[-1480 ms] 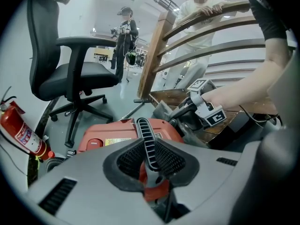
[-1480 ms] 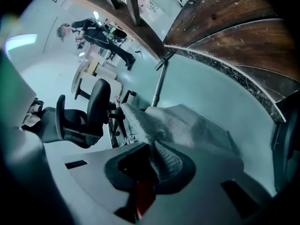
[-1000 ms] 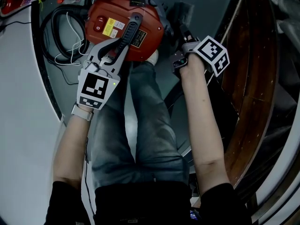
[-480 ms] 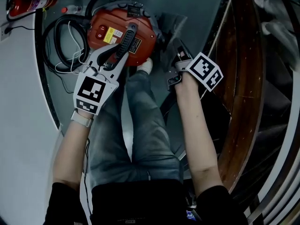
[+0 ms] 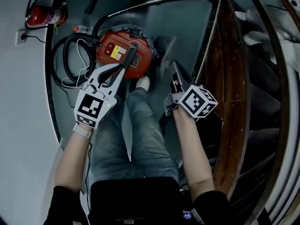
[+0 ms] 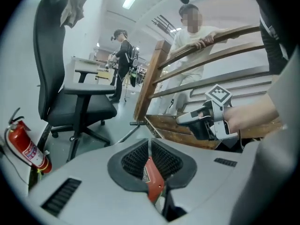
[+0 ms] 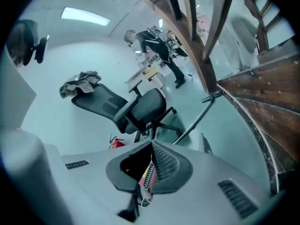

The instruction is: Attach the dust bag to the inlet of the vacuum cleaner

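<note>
**Clearance:** the strip of grey floor (image 5: 187, 27) is bounded on the left by a curved pale wall (image 5: 23, 125) and on the right by the wooden staircase (image 5: 234, 78). A coiled hose (image 5: 65, 64) and a fire extinguisher (image 5: 44, 17) occupy the left side. A metal wand (image 5: 154, 1) crosses the far end.

**Vacuum cleaner (image 5: 119, 55):** red, on the floor just beyond the person's shoe (image 5: 143, 82). Its black handle (image 5: 130, 55) runs near-to-far, slightly tilted.

**Dust bag:** a grey piece, apparently the dust bag (image 5: 165, 45), lies on the floor at the vacuum cleaner's right flank.

**Left gripper (image 5: 121, 74):** the jaws have just been closing. The tips are together with nothing between them, and it is held over the handle's near end, clear of it.

**Right gripper (image 5: 173, 69):** jaws together, empty, beside the staircase.

**Room:** an office chair (image 7: 136, 111) stands farther off
</note>
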Demonstrator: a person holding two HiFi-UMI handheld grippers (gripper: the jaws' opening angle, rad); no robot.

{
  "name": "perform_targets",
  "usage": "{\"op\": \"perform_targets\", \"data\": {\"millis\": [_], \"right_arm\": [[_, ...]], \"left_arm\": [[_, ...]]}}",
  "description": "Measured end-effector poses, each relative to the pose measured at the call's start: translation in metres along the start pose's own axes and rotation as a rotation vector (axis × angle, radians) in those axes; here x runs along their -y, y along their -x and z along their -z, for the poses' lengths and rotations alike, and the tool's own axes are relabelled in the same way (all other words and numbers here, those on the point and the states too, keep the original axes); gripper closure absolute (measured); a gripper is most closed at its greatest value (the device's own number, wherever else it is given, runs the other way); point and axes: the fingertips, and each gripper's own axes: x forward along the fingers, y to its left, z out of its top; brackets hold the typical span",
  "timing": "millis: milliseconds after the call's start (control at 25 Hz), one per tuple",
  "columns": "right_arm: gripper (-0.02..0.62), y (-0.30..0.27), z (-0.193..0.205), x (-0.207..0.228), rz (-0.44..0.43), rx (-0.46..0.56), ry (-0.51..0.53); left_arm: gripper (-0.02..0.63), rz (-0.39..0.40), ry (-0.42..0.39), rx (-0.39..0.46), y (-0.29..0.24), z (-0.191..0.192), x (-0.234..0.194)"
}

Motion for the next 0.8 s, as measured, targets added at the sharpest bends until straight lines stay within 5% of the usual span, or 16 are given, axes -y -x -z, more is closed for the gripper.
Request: {"op": "perform_targets", "data": {"millis": [200,800], "right_arm": [[0.569,0.038,-0.016,-0.051,-0.087,0.015,0.09],[0.569,0.159,-0.079,-0.227,-0.266,0.13,0.351]], "left_arm": [[0.589,0.002,-0.06,0.062,0.045,-0.044,0.02],[0.589,-0.054,-0.043,0.25,0.188,-0.191,0.071]]}}
